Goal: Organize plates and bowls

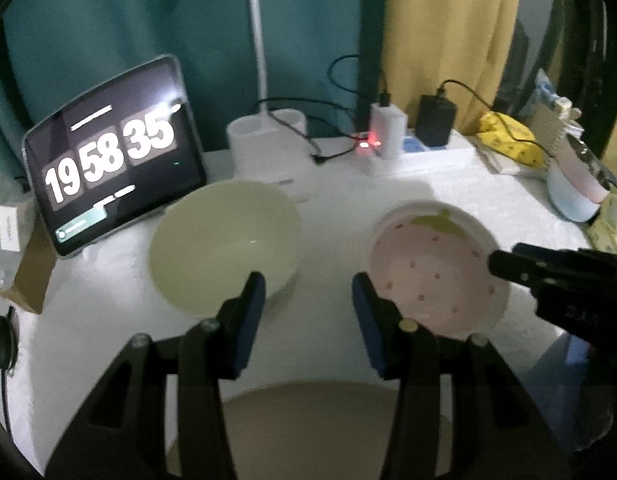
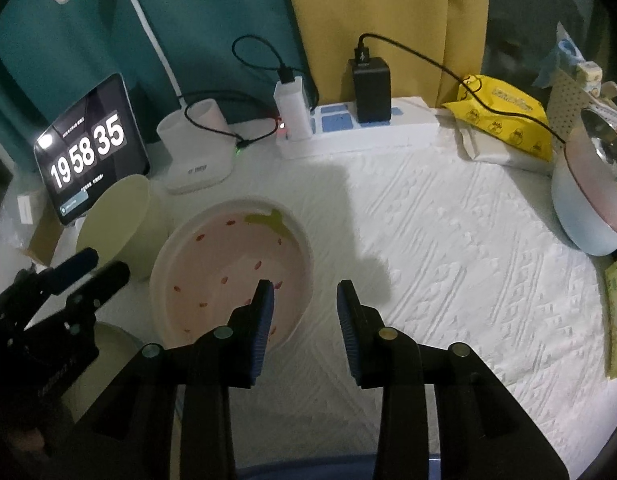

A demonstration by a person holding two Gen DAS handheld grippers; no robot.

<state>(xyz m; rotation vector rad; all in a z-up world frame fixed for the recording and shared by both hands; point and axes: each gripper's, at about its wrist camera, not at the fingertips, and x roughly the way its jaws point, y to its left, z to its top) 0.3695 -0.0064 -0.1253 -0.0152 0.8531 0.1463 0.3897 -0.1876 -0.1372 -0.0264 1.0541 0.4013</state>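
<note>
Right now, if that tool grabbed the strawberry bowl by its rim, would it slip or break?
The strawberry bowl looks glazed and hard, so it may slip between narrow pads and chip if dropped. Its wide, shallow shape probably resists tipping. The right tool is open beside its rim.

A brownish plate (image 1: 308,400) lies half hidden under the left hand-held gripper (image 1: 308,292).

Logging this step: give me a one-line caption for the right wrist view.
Open right gripper hovers at the rim of the pink strawberry-patterned ceramic bowl on the white textured tablecloth.
</note>
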